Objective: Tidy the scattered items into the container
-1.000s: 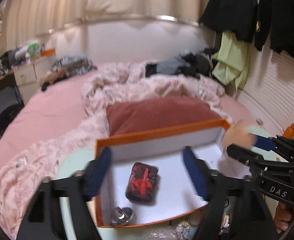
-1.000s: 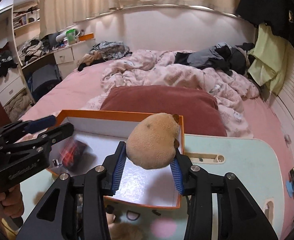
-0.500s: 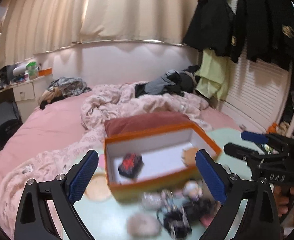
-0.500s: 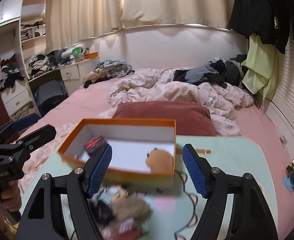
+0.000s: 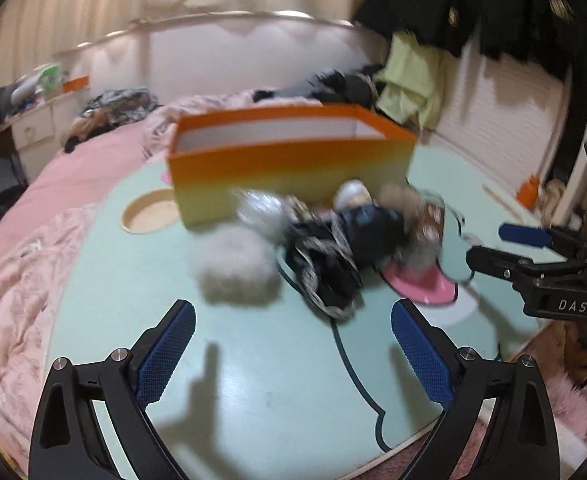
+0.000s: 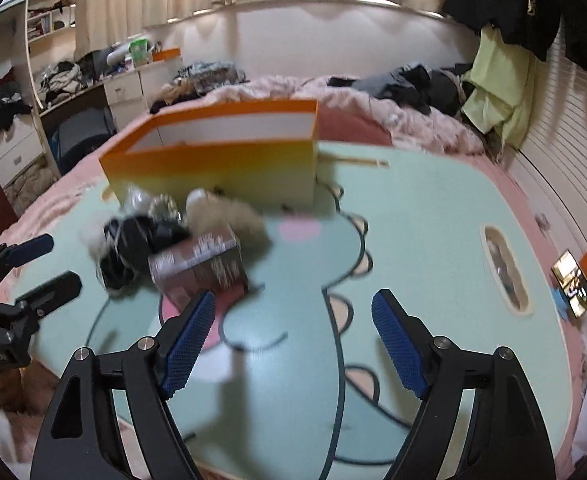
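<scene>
Both wrist views are motion-blurred, so fine detail on the small items is unreliable.

Left gripper (image 5: 293, 344): jaws spread wide, nothing between the blue pads, hanging over bare mint-green table (image 5: 253, 380) short of the clutter. Right gripper (image 6: 293, 336): jaws opening, nothing between them either; its left pad sits just in front of a brown printed box (image 6: 199, 264), contact not discernible through the blur.

Container: orange cardboard box (image 5: 289, 168) with white inner walls, standing upright on the far side of the table, open top. From these angles its inside floor is hidden, so contents can't be told.

Scattered items lie in a heap on the table right in front of the box's near wall:
- grey fluffy pompom (image 5: 235, 266), leftmost in the left view, nearest the left gripper
- dark patterned fabric bundle (image 5: 333, 256) in the middle, trailing toward the near edge
- shiny silvery wrapped item (image 5: 261, 210) up against the box wall
- beige plush piece (image 6: 229, 212) behind the brown box
- pink patch of the table's cartoon print (image 5: 425, 284) under the right end of the heap

Round cup recess (image 5: 149, 216) in the tabletop sits left of the box. Bed with pink duvet (image 6: 393, 116) lies behind the table. A phone (image 6: 573, 284) lies past the table's right edge.
</scene>
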A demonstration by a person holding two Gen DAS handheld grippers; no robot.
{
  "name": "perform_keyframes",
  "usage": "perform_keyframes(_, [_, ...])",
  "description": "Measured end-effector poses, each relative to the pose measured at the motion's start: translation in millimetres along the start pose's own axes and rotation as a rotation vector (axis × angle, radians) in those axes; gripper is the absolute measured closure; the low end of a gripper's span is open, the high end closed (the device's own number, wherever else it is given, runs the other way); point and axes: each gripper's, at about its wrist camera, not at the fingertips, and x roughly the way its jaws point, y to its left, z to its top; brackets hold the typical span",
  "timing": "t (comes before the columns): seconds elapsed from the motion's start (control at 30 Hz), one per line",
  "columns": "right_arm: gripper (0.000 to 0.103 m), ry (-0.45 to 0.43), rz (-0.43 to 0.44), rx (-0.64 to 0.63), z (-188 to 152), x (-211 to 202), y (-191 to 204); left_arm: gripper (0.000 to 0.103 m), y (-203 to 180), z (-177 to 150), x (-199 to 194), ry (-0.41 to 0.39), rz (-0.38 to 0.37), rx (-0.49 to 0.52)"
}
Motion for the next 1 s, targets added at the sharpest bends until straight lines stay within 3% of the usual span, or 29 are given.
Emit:
perform_keyframes(0.03, [0.022,0.014,-0.006,0.000,-4,3,1,0.005,-4,-4,7,0.030,0.026,0.019])
perform_keyframes(0.1, [0.021,0.061,-0.041,-0.008,-10,13,3,0.000,-3,-8,12,0.044,0.011,0.008])
perform_keyframes(0.17, [0.000,0.056,-0.080,-0.032,-13,15,7,0.000,1,-9,13,0.050,0.010,-0.006])
perform_keyframes(1.0, [0.000,0.048,-0.075,-0.013,-17,15,4,0.000,7,-13,13,0.038,0.006,-0.008])
